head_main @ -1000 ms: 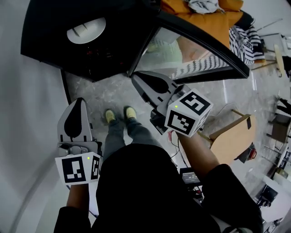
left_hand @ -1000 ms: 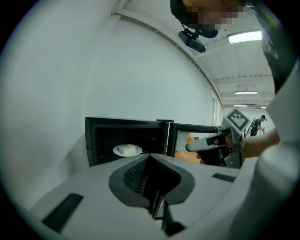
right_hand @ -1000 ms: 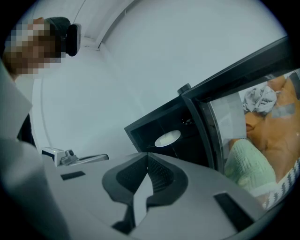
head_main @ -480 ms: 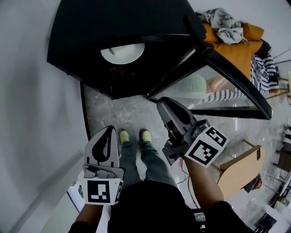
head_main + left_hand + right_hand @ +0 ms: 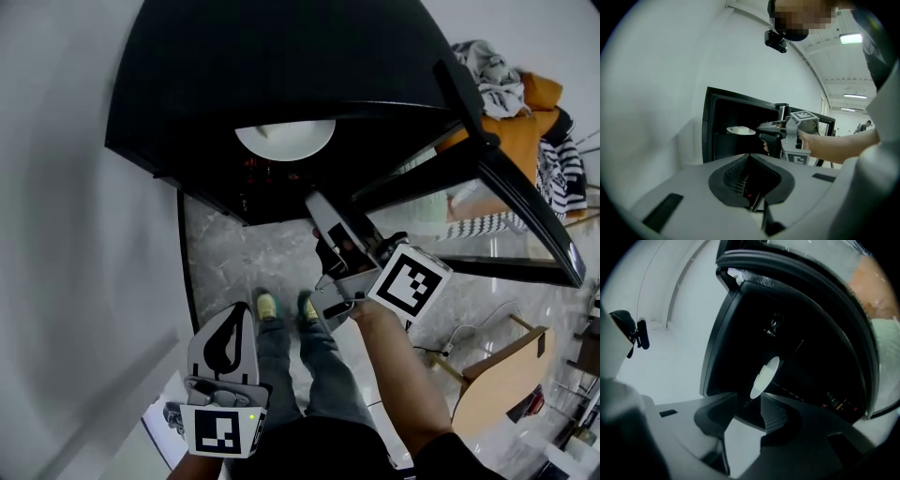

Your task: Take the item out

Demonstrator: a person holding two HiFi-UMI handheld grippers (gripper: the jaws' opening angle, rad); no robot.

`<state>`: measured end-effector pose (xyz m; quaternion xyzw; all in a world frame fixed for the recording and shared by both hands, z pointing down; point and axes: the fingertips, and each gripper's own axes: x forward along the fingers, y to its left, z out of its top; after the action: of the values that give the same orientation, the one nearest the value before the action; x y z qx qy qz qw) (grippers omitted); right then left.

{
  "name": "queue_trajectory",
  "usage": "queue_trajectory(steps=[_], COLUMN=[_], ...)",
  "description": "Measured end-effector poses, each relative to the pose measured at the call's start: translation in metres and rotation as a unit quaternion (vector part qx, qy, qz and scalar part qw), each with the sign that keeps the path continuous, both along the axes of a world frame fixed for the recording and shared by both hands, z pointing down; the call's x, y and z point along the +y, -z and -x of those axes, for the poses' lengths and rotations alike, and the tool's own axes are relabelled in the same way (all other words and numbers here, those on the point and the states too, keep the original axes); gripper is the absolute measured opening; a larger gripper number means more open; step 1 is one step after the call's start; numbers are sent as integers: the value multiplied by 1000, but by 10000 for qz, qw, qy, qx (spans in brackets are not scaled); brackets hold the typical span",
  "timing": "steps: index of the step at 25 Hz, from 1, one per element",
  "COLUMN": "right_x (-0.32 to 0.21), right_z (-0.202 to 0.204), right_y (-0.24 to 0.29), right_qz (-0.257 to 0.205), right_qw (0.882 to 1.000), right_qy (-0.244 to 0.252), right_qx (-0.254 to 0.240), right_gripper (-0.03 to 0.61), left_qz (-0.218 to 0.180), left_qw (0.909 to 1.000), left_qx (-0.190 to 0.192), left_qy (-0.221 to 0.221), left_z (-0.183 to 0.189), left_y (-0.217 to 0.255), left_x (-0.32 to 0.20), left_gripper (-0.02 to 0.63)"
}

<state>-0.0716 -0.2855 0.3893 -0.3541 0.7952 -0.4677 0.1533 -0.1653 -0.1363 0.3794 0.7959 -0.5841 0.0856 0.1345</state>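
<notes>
Appliance: a black oven (image 5: 281, 66) is seen from above, with its glass door (image 5: 511, 192) swung open to the person's right.
Task item: a white plate (image 5: 284, 138) is located inside the oven cavity, near the front opening. A pale lump (image 5: 739, 128) is carried on the plate (image 5: 740, 131), as shown in the left gripper view.
Right gripper: the right gripper (image 5: 317, 204) is held at the oven opening, with its tips pointed at the plate and just short of it.
Right jaws: the jaws are set apart in the right gripper view (image 5: 747, 414). Nothing is held between them. The plate (image 5: 764, 377) is seen edge-on just beyond the gap.
Left gripper: the left gripper (image 5: 236, 314) is held low and close to the body, well apart from the oven.
Left jaws: the jaws are brought together, with nothing between them (image 5: 752, 199).
Cross-check: the right gripper (image 5: 761, 126) is shown in the left gripper view level with the plate rim and just beside it; contact cannot be confirmed.
Floor: a grey marbled floor (image 5: 234, 253) is visible below the oven.
</notes>
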Motion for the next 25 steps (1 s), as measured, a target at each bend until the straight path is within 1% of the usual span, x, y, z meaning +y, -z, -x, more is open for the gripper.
queue_trajectory(steps=[2, 5, 8, 9, 11, 14, 15, 18, 19, 25], right_x=[-10, -24, -36, -39, -45, -53, -55, -61, -64, -75], right_z=[9, 12, 16, 17, 20, 23, 24, 23, 23, 25], right_y=[-10, -23, -31, -32, -36, -39, -39, -42, -43, -46], right_qz=[155, 362, 575, 628, 716, 814, 834, 925, 963, 1094], right_qw=[9999, 9992, 9974, 9965, 9950, 9929, 9923, 9901, 9892, 9853], right_qy=[0, -131, -231, -243, -266, -318, -342, -429, -452, -531], right_qx=[-72, -63, -367, -489, -647, -808, -848, -967, -1013, -1198], right_gripper=[183, 184, 190, 196, 202, 204, 202, 202, 202, 202], left_qz=[16, 260, 683, 753, 741, 446, 452, 780, 826, 814], left_qw=[10000, 9996, 9968, 9962, 9964, 9988, 9988, 9962, 9957, 9961], left_qx=[10, 54, 306, 334, 285, 48, 52, 311, 346, 288], left_qy=[26, 107, 265, 293, 294, 181, 166, 218, 217, 160], left_z=[3, 8, 13, 15, 19, 23, 22, 16, 14, 16], left_y=[-2, -9, -20, -23, -26, -26, -27, -33, -34, -38], left_x=[2, 6, 9, 10, 8, 2, 1, 3, 3, 0], left_gripper=[9, 11, 11, 9, 11, 9, 9, 9, 9, 9])
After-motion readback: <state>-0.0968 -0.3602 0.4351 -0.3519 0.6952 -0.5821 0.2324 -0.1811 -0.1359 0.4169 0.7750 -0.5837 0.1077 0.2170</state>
